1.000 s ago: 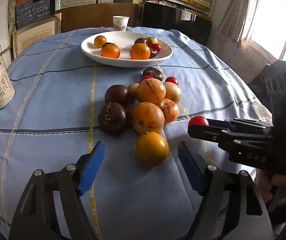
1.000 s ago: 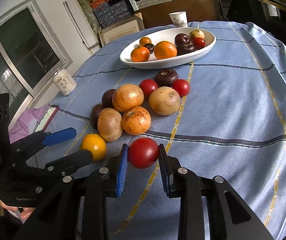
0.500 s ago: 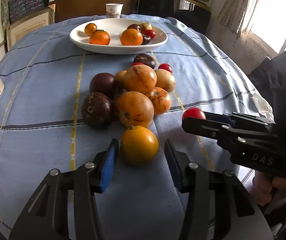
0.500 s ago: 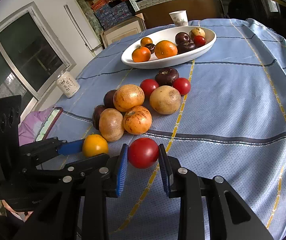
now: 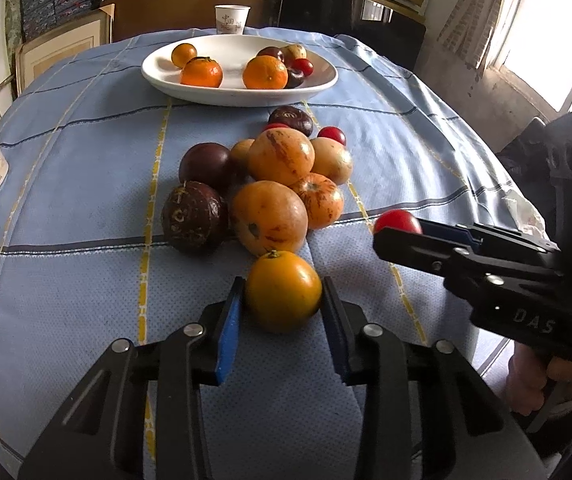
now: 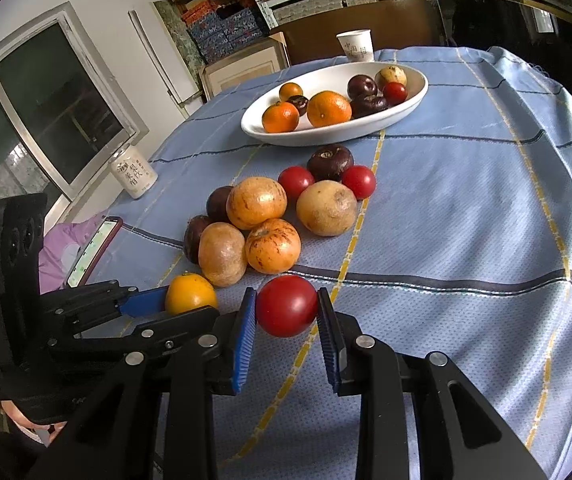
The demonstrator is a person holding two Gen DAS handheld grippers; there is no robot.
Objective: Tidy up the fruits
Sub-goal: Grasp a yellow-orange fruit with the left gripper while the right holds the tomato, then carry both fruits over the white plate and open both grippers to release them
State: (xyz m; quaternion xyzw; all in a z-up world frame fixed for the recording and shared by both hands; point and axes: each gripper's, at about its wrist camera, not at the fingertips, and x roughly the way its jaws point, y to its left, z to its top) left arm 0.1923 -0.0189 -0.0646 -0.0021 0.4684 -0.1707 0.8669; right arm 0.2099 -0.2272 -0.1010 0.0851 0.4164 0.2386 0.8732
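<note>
Left tool (image 5: 282, 316) closing on the orange fruit (image 5: 283, 291), seemingly touching; right tool (image 6: 286, 322) grips a red tomato (image 6: 286, 305).

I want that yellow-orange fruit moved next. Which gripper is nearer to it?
Left. The left gripper brackets the yellow-orange fruit, its jaws closing on it. The right gripper, off to its right, is shut on a red tomato.

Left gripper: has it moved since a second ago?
Yes. The left gripper has advanced toward the fruit pile, and its jaws are closing around the orange, which earlier lay ahead of the wide-open fingers.
</note>
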